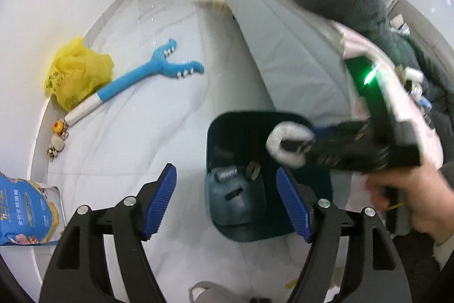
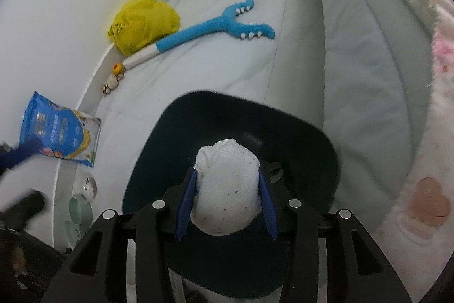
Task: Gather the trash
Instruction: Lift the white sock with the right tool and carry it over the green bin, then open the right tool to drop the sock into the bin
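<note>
Bedroom floor, pale tile, bed point(image 1: 283, 47) on the right, dark bin point(image 2: 326, 149) near you beside it. Your right tool point(image 2: 227, 200) is clamped on a white wad of tissue or cloth point(image 2: 227, 189), hanging right over the bin mouth. Your left tool point(image 1: 227, 206) stands wide with nothing between the pads, just left of the bin.

Step in hand looks like the drop. Keep the wad centred over the opening, well inside the rim, then let go; it looks soft, so it may cling to a pad. Keep the left tool out of the fall line.

Hard to read: bin contents are dark, something bluish-grey lies at the bottom, can't identify it. Right tool is blurred in the left view. Yellow bag point(image 2: 142, 22) and blue pouch point(image 2: 59, 129) sit far left by the wall; can't tell whether they're trash.
</note>
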